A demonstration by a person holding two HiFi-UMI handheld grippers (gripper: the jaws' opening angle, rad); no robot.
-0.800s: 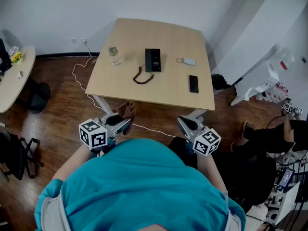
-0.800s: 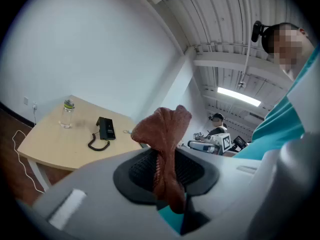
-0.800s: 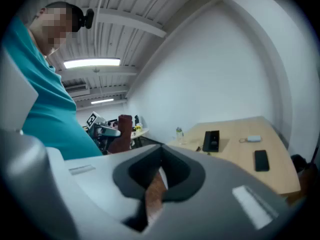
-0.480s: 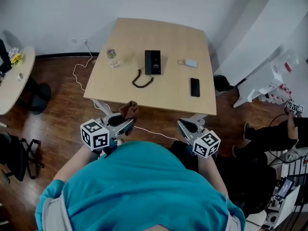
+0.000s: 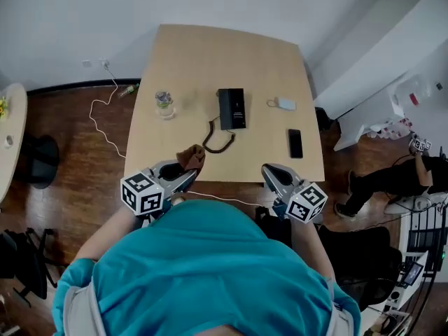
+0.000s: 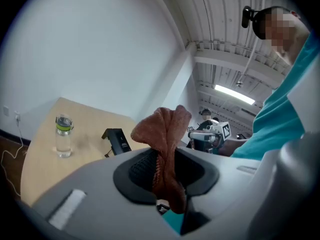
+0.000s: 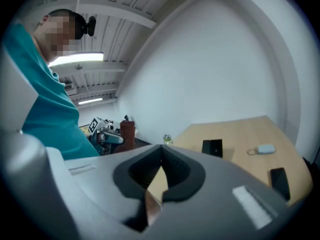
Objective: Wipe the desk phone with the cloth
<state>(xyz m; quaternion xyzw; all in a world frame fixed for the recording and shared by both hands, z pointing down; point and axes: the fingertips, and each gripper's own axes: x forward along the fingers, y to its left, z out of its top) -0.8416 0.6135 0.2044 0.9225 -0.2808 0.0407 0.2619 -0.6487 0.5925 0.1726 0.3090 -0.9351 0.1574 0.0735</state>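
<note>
The black desk phone [image 5: 232, 108] lies mid-table with its coiled cord [image 5: 218, 141] trailing toward me; it also shows as the phone [image 6: 116, 140] and the phone [image 7: 212, 147]. My left gripper [image 5: 189, 168] is shut on a rust-brown cloth [image 5: 190, 157], held at the table's near edge; the cloth [image 6: 165, 149] stands up between the jaws. My right gripper [image 5: 271, 173] hovers at the near edge, right of the phone, jaws shut with nothing between them.
On the wooden table [image 5: 189, 68] stand a water bottle [image 5: 164, 103], a small white device [image 5: 285, 104] and a dark mobile [image 5: 295, 143]. A white cable [image 5: 98, 110] runs over the floor at left. Another person [image 5: 392, 180] sits at right.
I have stepped closer to the table: it and the phone sit lower in view now. Both grippers, the left still holding the cloth, have come up to the table's near edge.
</note>
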